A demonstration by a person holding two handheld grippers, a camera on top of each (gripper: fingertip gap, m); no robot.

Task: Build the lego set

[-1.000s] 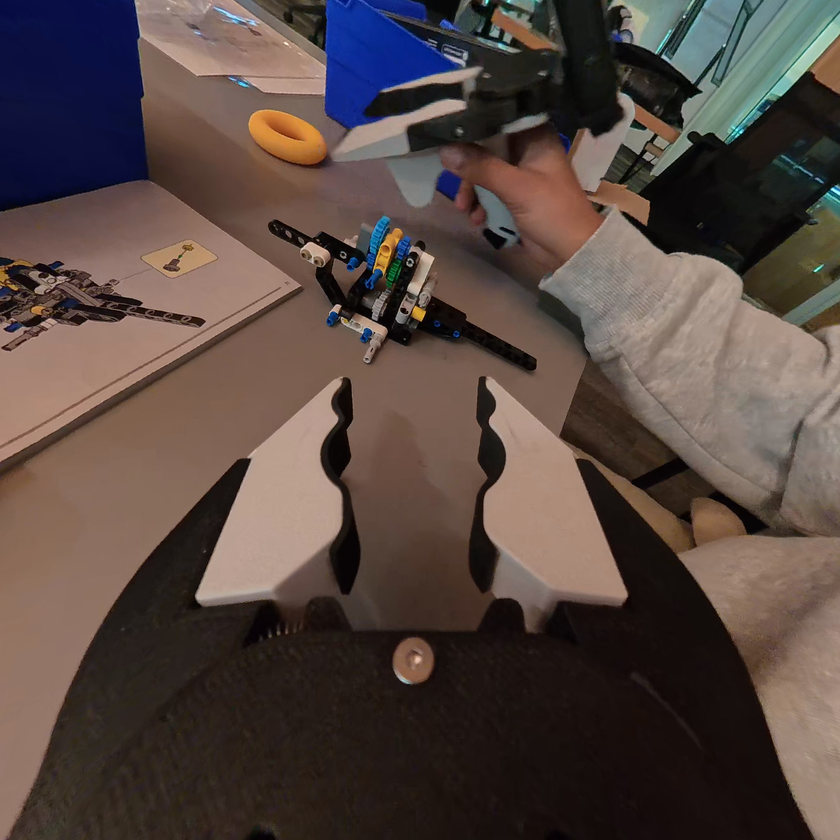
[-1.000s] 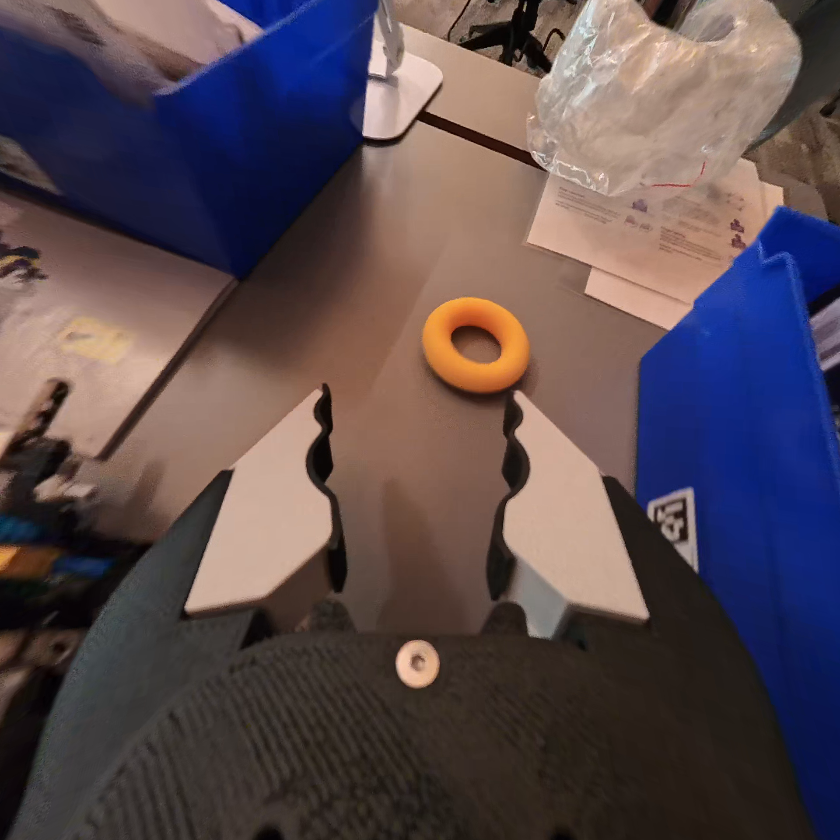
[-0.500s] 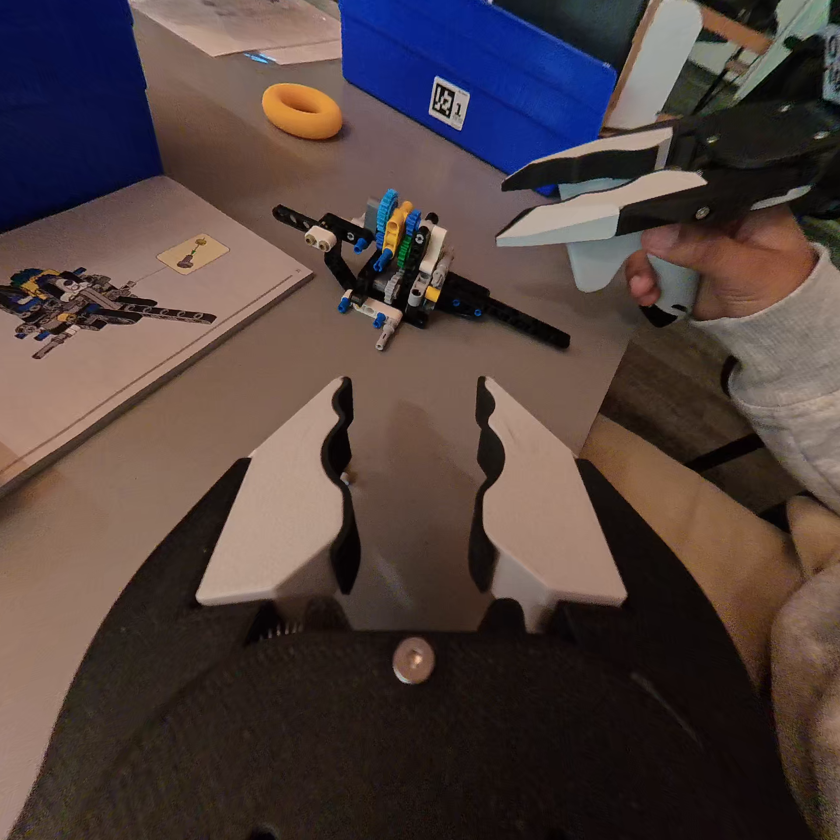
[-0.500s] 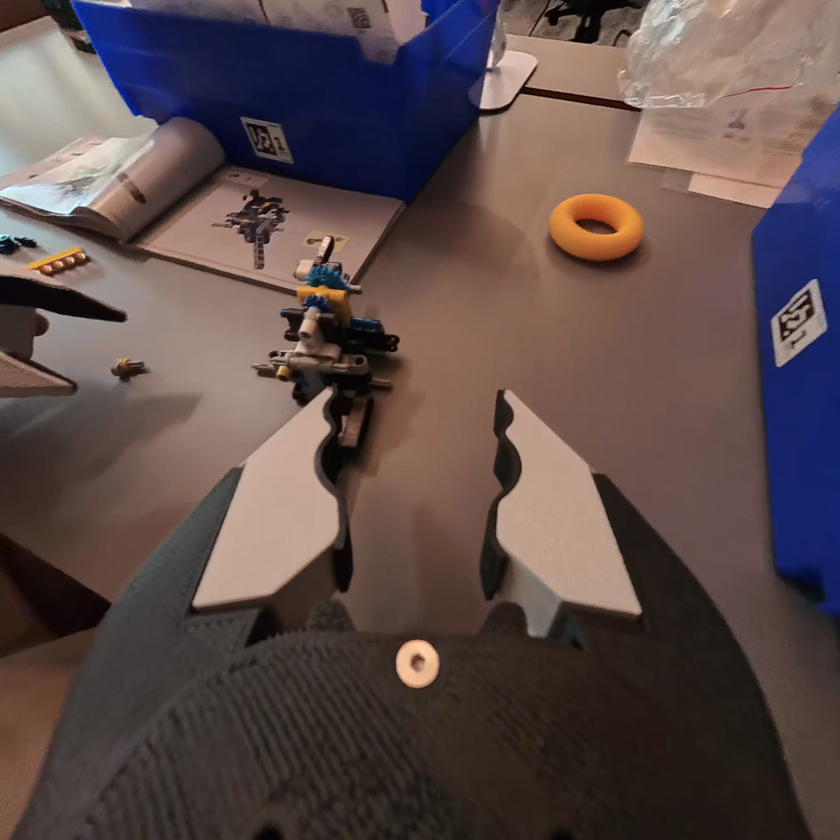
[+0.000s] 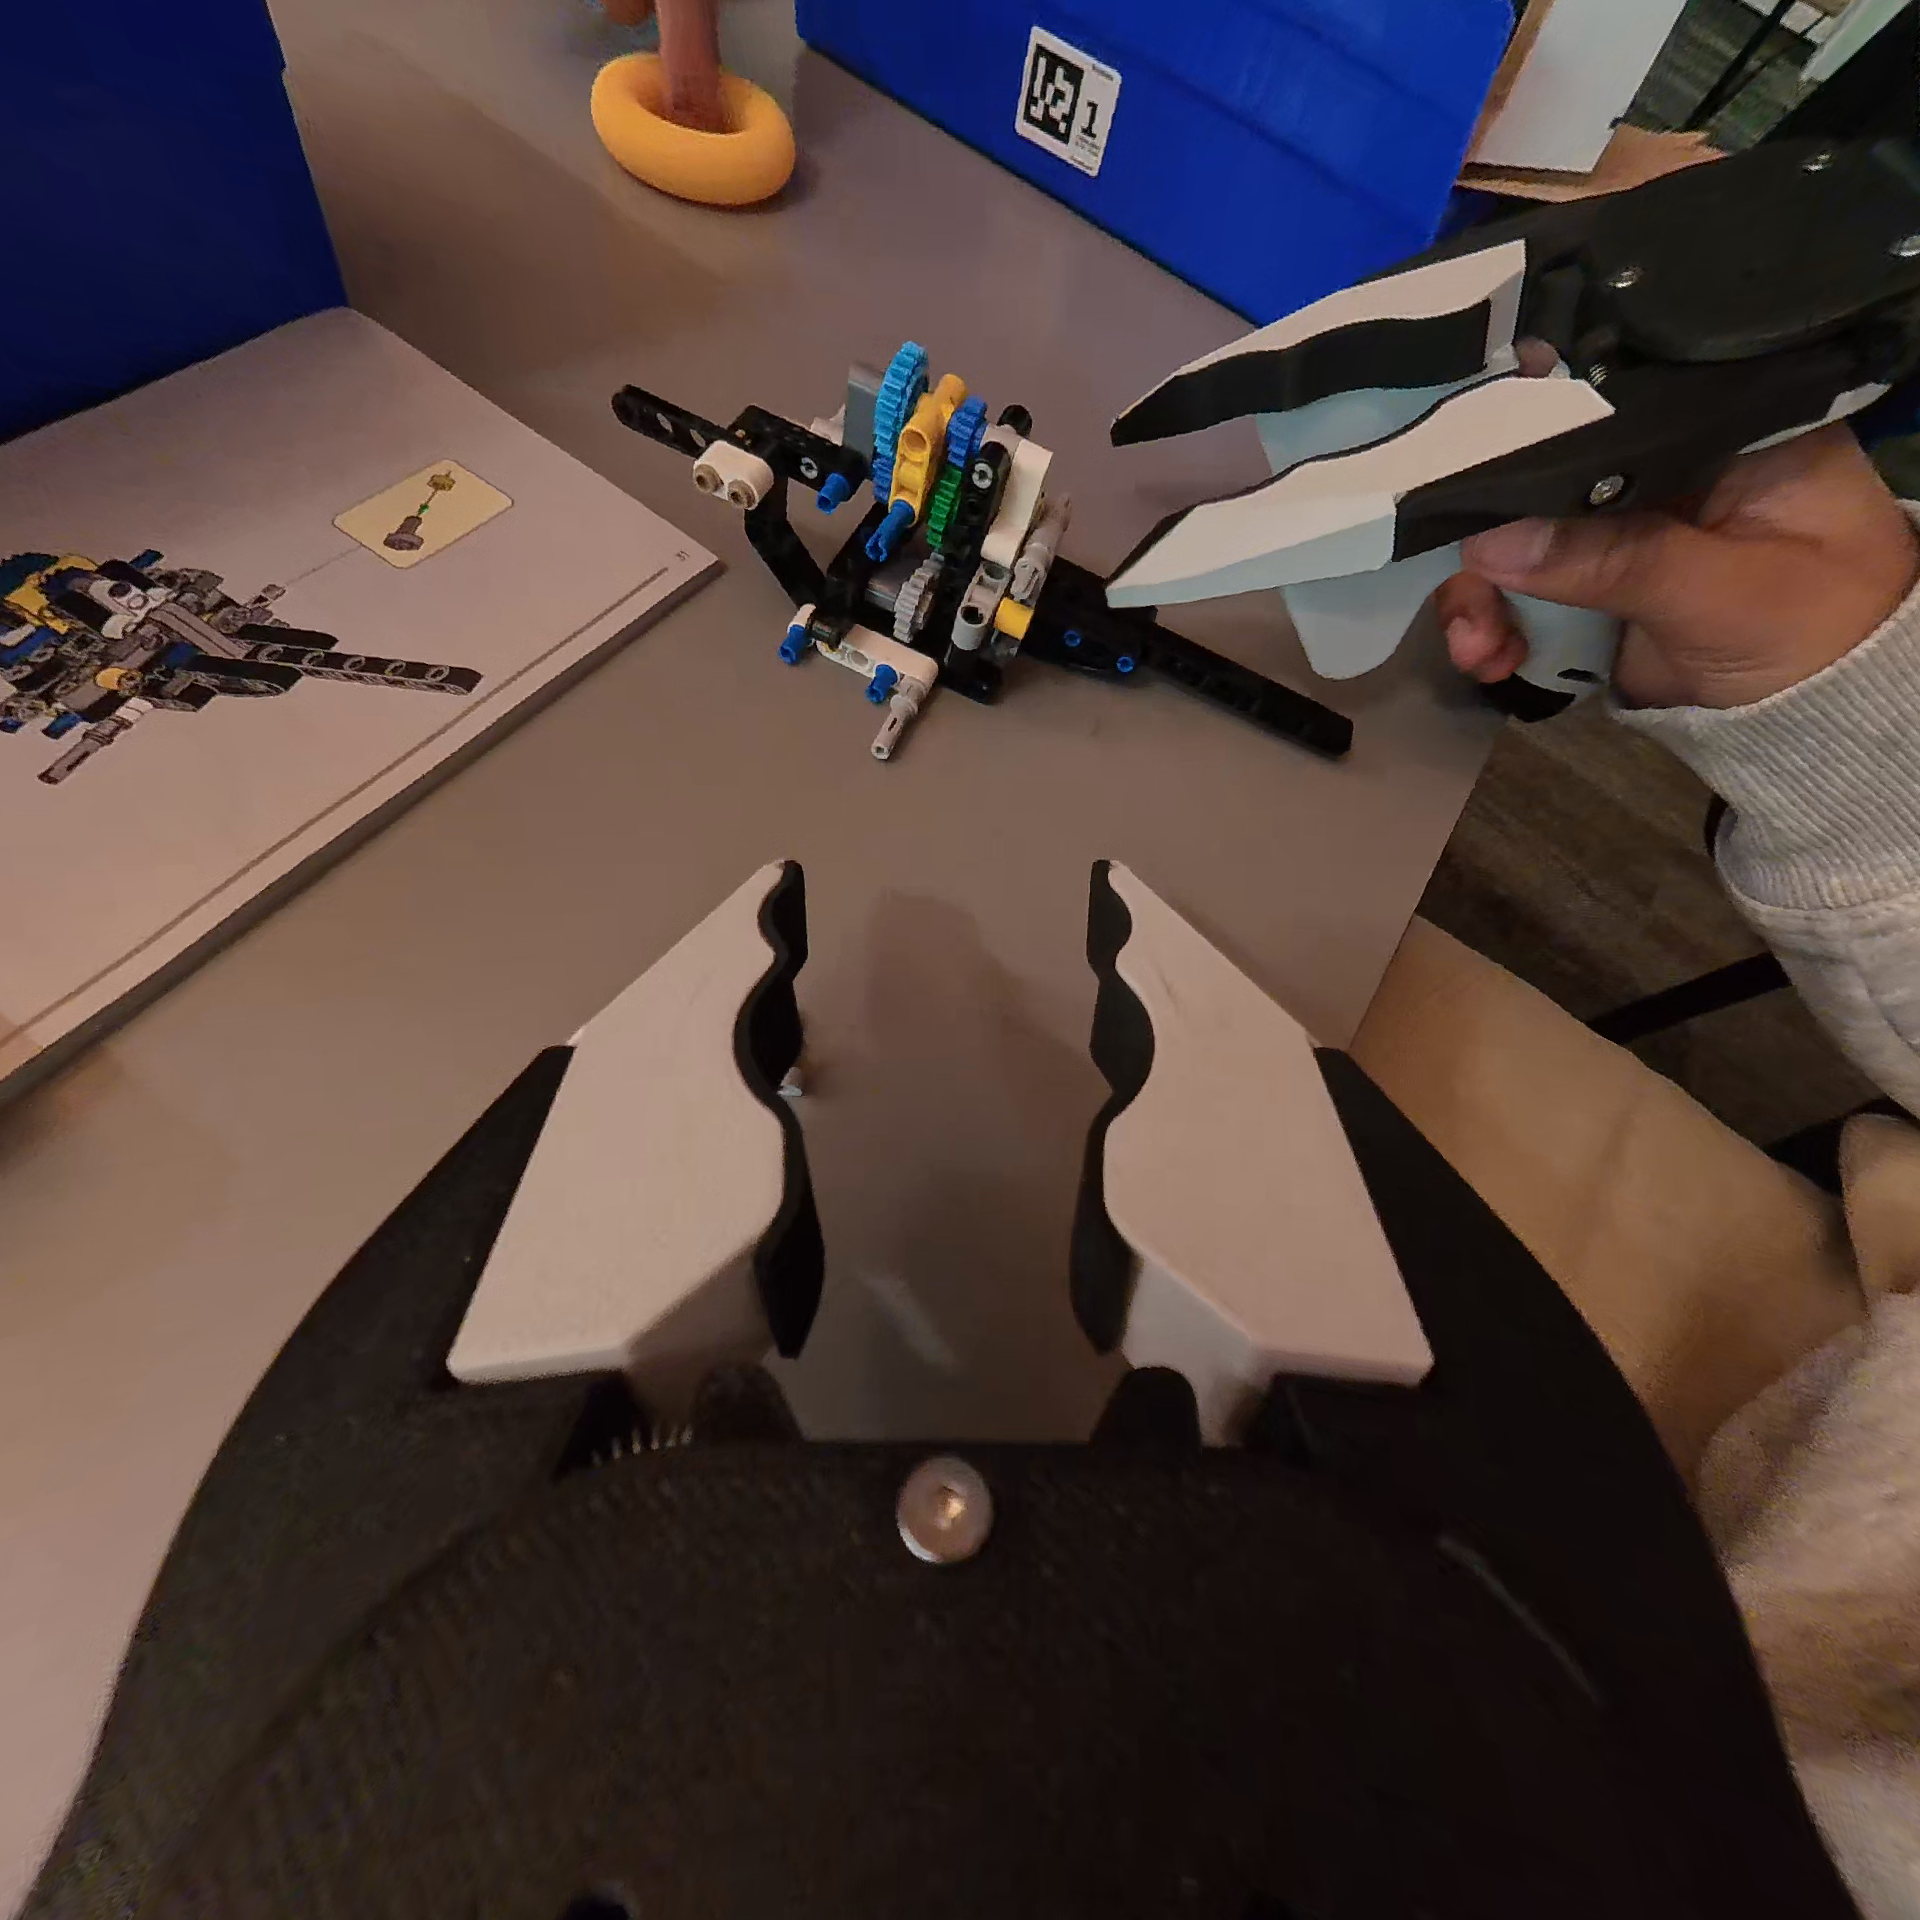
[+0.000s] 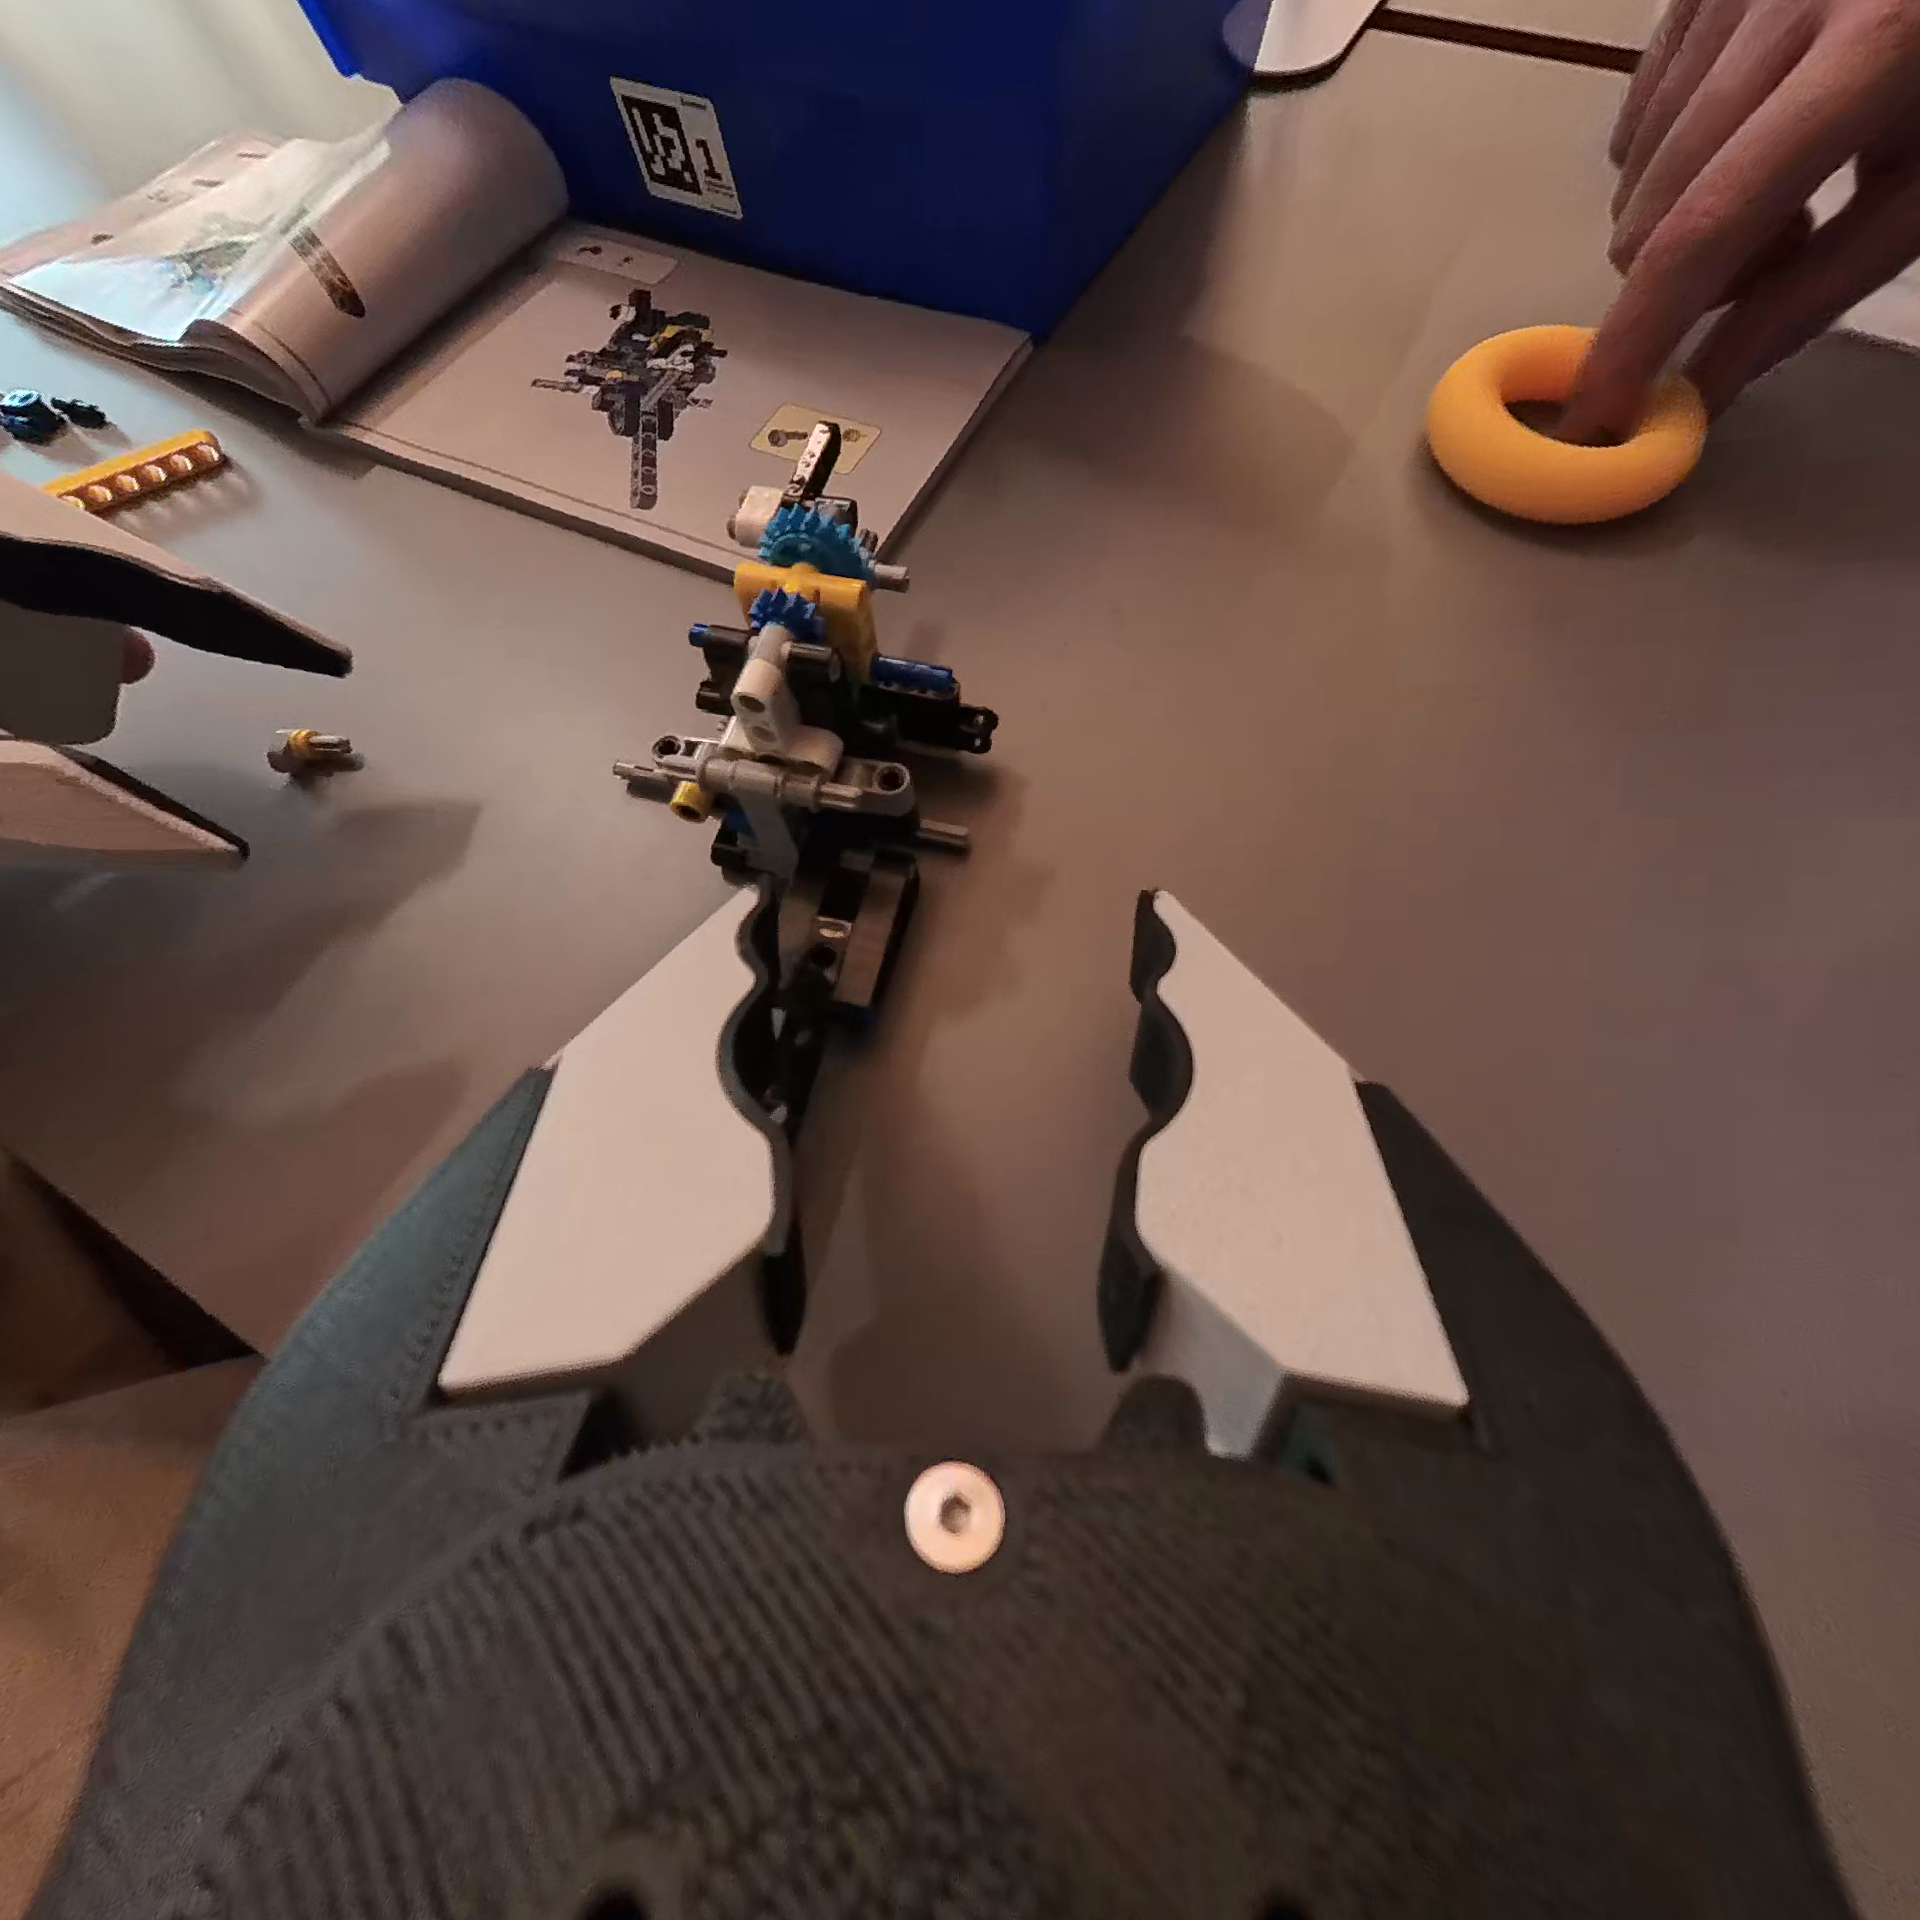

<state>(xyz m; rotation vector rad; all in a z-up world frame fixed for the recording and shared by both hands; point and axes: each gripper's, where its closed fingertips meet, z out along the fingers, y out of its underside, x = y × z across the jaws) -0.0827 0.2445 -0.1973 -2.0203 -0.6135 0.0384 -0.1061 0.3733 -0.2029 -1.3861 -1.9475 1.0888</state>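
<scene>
The lego model, a black beam frame with blue, yellow and green gears, lies on the grey counter near its front edge. The right gripper hovers just beside the model's long black beam, fingers apart and empty. The left gripper hangs over bare counter nearer the front edge, fingers apart, holding nothing.

An open instruction booklet lies just beyond the model, against a blue bin bearing a black-and-white coded sticker. A second blue bin with a like sticker stands toward the far right. An orange ring lies well apart from the model, another person's hand poking a finger through it. A small yellow pin and a yellow beam lie loose toward the left edge.
</scene>
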